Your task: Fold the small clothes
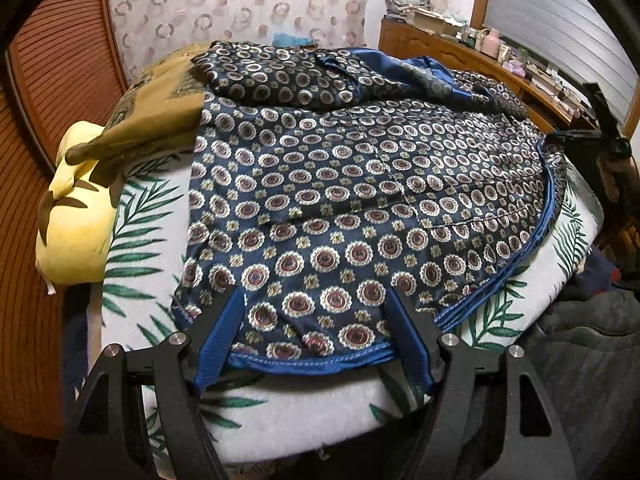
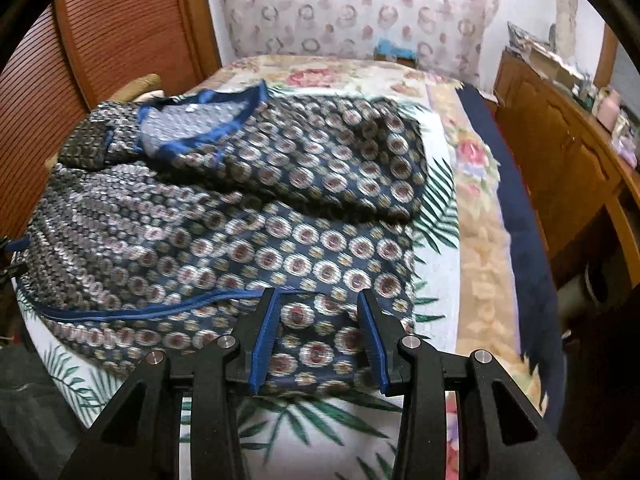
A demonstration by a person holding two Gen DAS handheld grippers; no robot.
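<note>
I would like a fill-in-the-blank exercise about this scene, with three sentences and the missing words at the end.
1. The patterned garment has a hem edged in ____ trim.
2. The white bed cover under it is printed with green ____.
3. Near its far left corner in the left wrist view lies a ____ plush toy.

Missing words: blue; leaves; yellow

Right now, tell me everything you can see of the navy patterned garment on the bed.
The navy patterned garment looks like shiny, satin-like cloth printed with cream-and-maroon medallions and edged in bright blue trim. It lies spread on the leaf-print blanket, its top part folded over, blue V-neck showing. The curved hem faces both grippers. The left gripper and right gripper each stand open over the hem, cloth between their fingers, not clamped. A mustard cloth touches its far corner.
</note>
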